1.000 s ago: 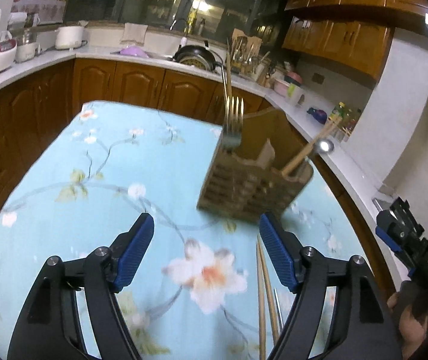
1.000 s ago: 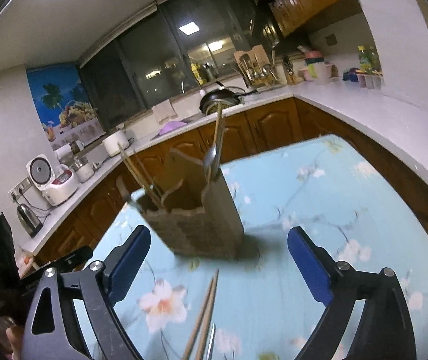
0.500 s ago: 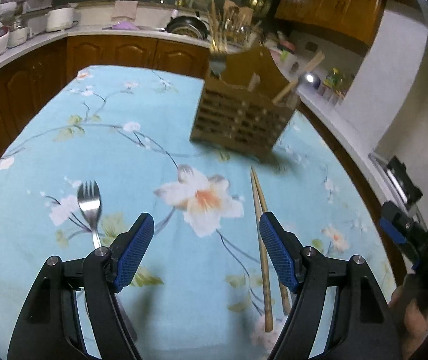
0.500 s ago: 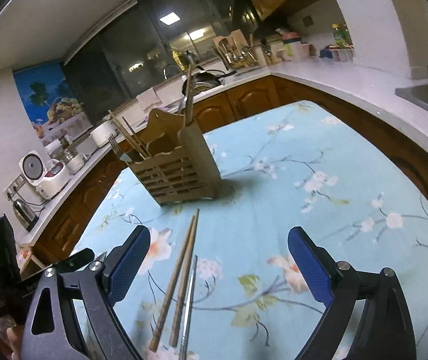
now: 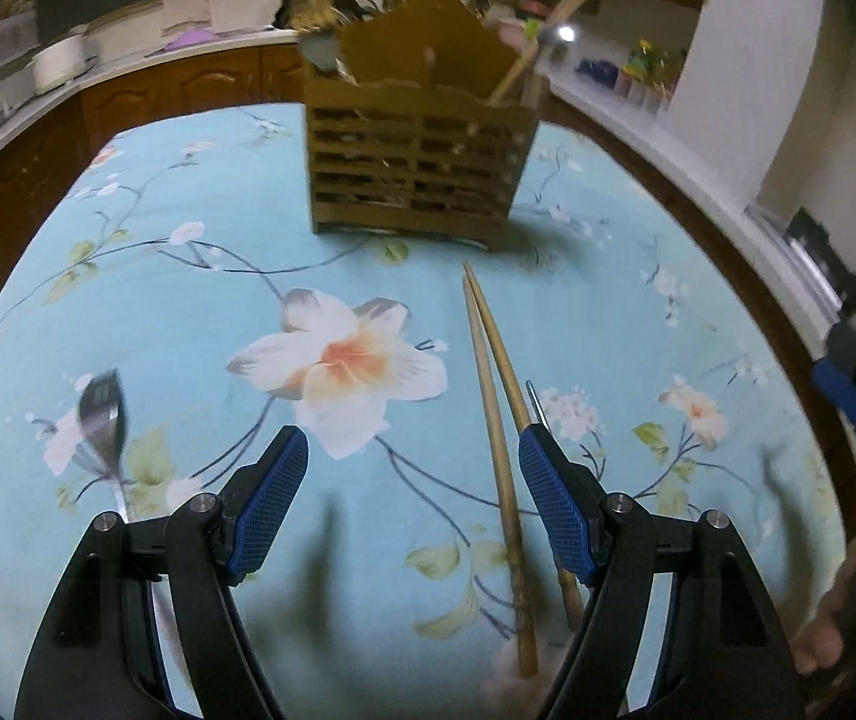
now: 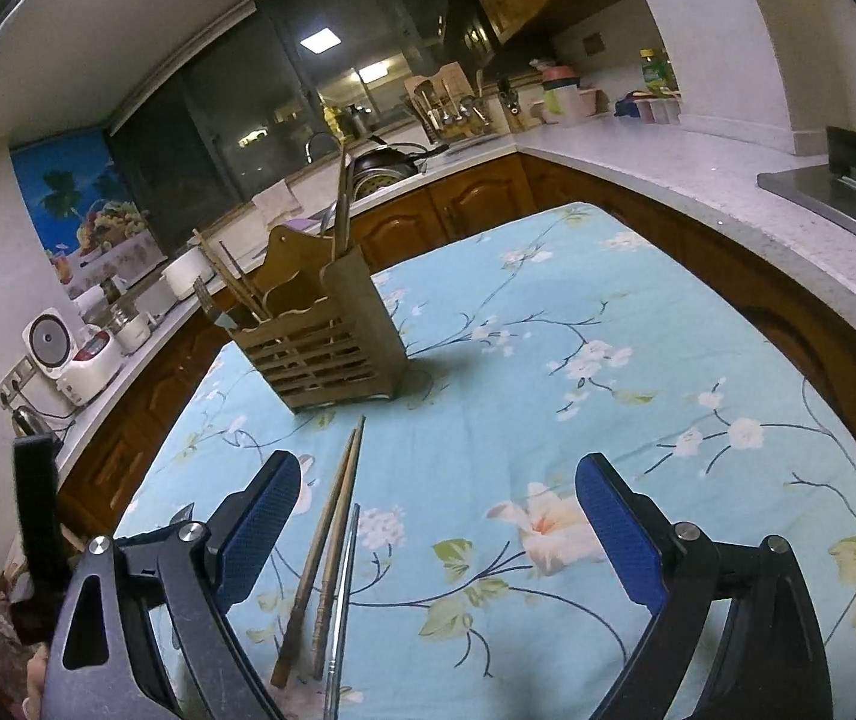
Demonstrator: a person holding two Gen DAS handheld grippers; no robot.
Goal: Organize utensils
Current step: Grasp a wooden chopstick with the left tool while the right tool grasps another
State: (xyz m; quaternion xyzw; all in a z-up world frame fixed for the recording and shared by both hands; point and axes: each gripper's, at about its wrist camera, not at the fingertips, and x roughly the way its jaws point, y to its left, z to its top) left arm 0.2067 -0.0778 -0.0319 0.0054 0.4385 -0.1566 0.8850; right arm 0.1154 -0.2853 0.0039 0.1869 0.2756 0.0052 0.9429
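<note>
The chopsticks [image 5: 496, 414] lay pointing toward the holder [image 5: 419, 162], just inside the left tool's [image 5: 413, 504] right finger. Both tools gaped empty; the right tool [image 6: 436, 531] sat further off.

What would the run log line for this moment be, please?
left gripper: open, empty | right gripper: open, empty | chopsticks: on tablecloth | fork: on tablecloth | holder: upright

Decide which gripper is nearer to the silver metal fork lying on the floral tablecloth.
Left. The silver metal fork lies just beyond the left gripper, beside its left finger. The right gripper hovers farther off, past the wooden chopsticks; its view misses the fork.
</note>
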